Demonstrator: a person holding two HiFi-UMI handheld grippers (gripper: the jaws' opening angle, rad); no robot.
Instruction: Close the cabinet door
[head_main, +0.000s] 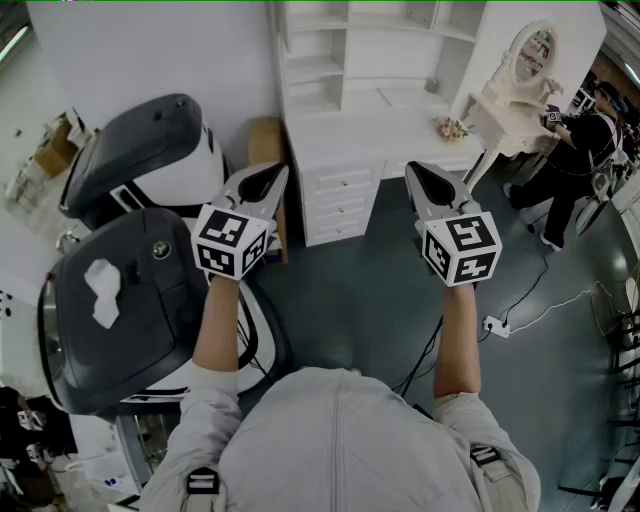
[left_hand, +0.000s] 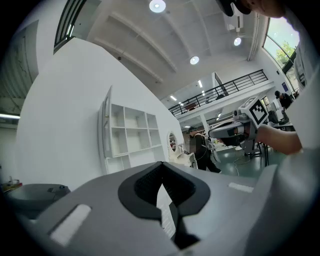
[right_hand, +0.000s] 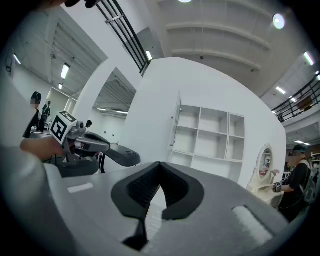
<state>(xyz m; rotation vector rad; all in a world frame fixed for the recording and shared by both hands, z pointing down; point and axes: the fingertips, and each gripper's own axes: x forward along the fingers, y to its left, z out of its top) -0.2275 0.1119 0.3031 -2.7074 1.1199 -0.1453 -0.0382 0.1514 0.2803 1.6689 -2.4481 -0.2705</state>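
The left gripper (head_main: 272, 175) and right gripper (head_main: 415, 172) are closed, empty, level, facing the cabinet (head_main: 330, 70) with its door (right_hand: 177, 120) open

Bare floor (head_main: 370, 300) lies open before the cabinet (head_main: 345, 190); 2 grey machines (head_main: 130, 300) crowd left.

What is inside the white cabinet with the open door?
The cabinet looks bare inside: only white shelves show. Its door stands open at the left side. The lowest row is partly covered by the right gripper.
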